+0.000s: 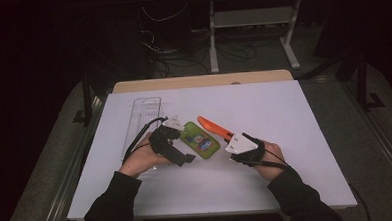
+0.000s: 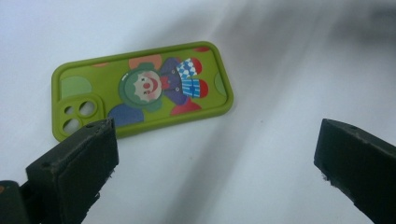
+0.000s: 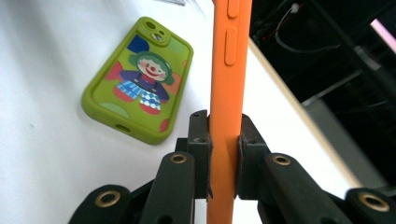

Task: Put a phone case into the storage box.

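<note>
Right tongs [image 3: 224, 154]: clamped on the edge of a slim orange silicone phone case [image 3: 229, 70], held edge-up above the tabletop [image 1: 284, 111].
Left tongs [image 2: 215, 163]: spread wide, nothing gripped.
Green clown-print phone case [image 2: 144, 86]: laid flat mid-tabletop, just beyond the left tongs.

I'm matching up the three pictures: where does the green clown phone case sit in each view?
High view: green clown phone case at table centre, between both grippers.
Left gripper view: upper left, beyond the open jaws.
Right gripper view: upper left, beside the clamped orange case.
Shared landmark: its clown picture.
</note>
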